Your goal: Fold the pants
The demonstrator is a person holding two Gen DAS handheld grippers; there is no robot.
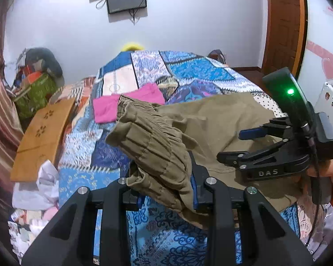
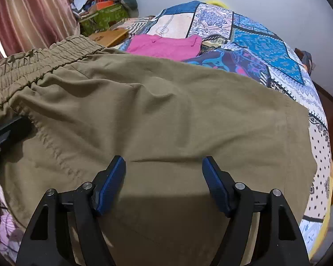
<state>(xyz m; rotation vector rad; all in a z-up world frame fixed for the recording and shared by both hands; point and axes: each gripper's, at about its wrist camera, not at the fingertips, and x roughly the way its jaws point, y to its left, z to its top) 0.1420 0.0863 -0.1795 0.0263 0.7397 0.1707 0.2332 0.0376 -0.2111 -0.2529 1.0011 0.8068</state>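
Left wrist view shows the tan pants (image 1: 211, 119) lying on the bed (image 1: 113, 155), with the stretchy waistband (image 1: 153, 137) bunched up and lifted. The left gripper (image 1: 166, 197) has its fingers squeezed tight on that waistband. I think the cloth could slip out, because the bunch is thick and lumpy and only a bit of it sits between the fingers. If it slips, the waistband would flop back down and the fold would come out crooked. The pink cloth (image 1: 131, 104) lies just beside the pants, so a big pull might drag it along too. The right gripper (image 2: 164, 184) hangs over the flat middle of the pants with its fingers spread wide apart, holding nothing. In the right wrist view its blue pads (image 2: 110, 184) point forward across the smooth cloth. If that one does not press down or grab, the pants may slide on the bed when the left one pulls. The left gripper points forward and low, close to the bed.
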